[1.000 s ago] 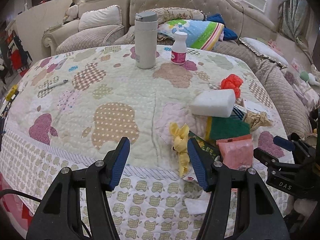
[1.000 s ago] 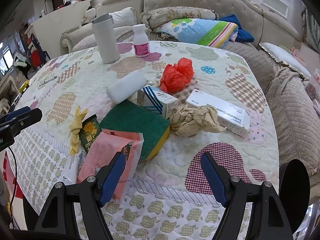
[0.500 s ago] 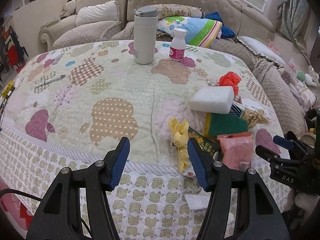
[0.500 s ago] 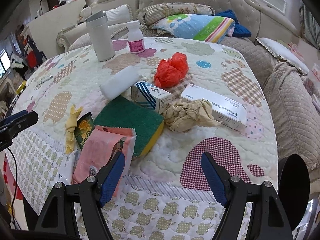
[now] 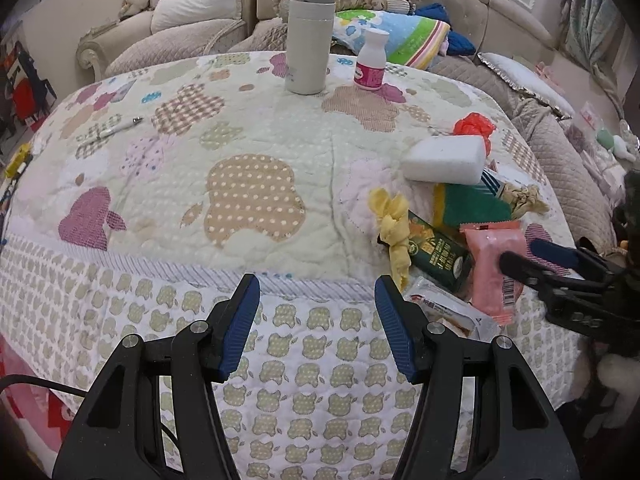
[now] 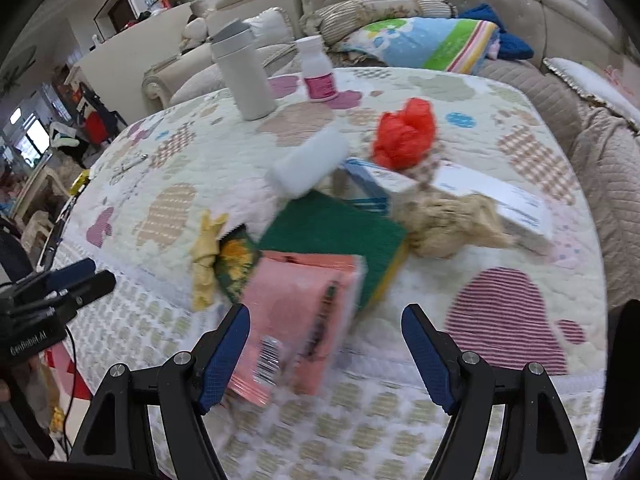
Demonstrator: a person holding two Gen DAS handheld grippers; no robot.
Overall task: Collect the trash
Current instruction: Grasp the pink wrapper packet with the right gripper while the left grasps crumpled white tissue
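Right gripper (image 6: 324,348) jaws wide, empty; pink wrapper (image 6: 298,312) sits just ahead, overlapping its left finger. Left gripper (image 5: 318,326) half open, empty, yellow wrapper (image 5: 394,232) ahead-right. Shift right claw left to centre the wrapper, then close on its near edge.

Pink wrapper (image 6: 296,312), green sponge (image 6: 332,236), apple-print quilt (image 5: 248,200)

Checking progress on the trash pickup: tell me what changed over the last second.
Both tools edged nearer the trash pile. The right tool now has its open jaws over the pink packet; the left tool hangs open, empty. Nothing was gripped or released, and the items on the quilt stayed put.
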